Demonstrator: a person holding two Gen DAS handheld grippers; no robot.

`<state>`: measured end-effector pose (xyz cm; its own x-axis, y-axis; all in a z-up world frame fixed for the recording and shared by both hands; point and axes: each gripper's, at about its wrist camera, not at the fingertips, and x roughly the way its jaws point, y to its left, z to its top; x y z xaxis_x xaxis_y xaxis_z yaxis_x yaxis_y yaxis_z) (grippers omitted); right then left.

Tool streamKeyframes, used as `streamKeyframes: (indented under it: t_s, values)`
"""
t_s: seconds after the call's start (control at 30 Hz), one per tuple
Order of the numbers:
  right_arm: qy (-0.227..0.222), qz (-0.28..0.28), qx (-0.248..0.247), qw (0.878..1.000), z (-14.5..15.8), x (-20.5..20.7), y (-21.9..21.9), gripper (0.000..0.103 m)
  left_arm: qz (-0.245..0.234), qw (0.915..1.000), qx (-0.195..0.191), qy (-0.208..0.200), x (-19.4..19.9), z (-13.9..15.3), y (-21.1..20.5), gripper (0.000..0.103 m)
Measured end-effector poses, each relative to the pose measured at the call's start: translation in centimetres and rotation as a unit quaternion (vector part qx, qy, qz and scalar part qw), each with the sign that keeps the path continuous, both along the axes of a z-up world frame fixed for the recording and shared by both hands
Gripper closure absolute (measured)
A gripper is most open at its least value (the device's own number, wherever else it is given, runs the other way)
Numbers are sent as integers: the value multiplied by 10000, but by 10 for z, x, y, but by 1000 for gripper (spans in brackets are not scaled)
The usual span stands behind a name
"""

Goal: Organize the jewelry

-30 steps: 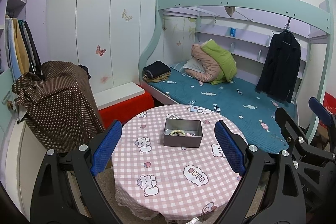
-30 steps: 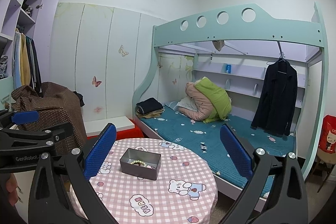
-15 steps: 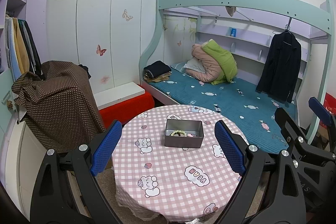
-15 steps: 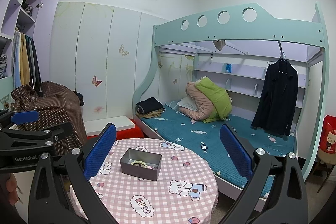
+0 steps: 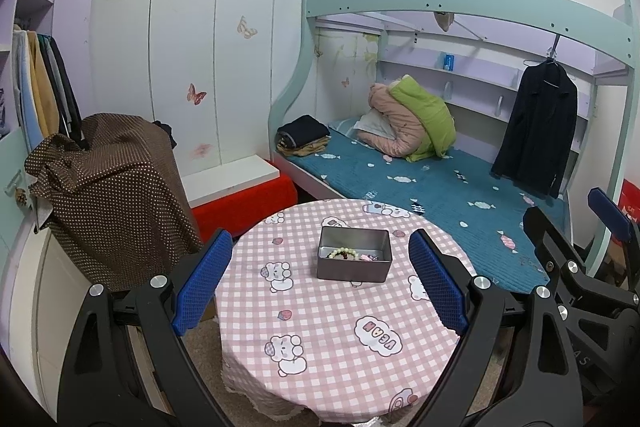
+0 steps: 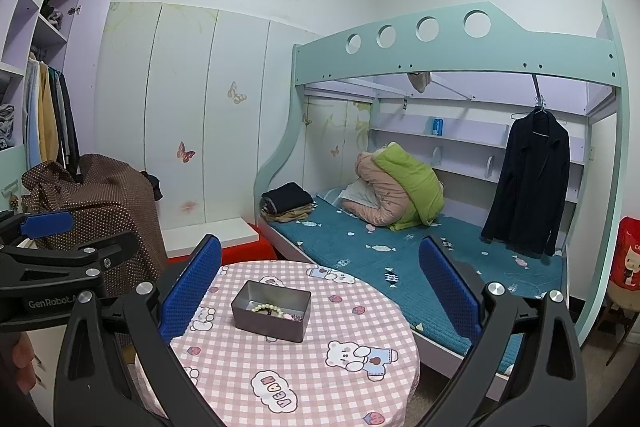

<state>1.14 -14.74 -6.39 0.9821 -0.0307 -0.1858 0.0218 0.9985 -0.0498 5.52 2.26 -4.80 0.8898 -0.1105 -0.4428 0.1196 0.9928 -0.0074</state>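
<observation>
Both pairs of blue-padded fingers (image 5: 202,287) are spread wide and grasp nothing, held apart above one round table.

One bunk bed (image 5: 424,183) fills the far wall, with one dark jacket (image 5: 536,131) hanging from its frame; one round table (image 5: 320,343) in a pink checked cloth stands in front, bearing one grey metal tin (image 5: 354,269). Inside the tin lies one pale bead bracelet (image 5: 343,253), with some small pinkish pieces just beside it, too small to count. The left gripper (image 5: 318,281) hovers level above the table's near edge, its two fingers flanking the tin in view without touching it. The right gripper (image 6: 320,289) is held higher and farther right, aimed over the table toward the bed, well apart from the tin.
</observation>
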Motion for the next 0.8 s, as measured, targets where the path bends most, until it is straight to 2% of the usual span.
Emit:
streamKeyframes:
  t_s: [0.8]
  values:
    - [162, 38, 49, 9998, -6, 6, 6, 8, 55, 9998, -24, 185, 3, -6, 6, 14]
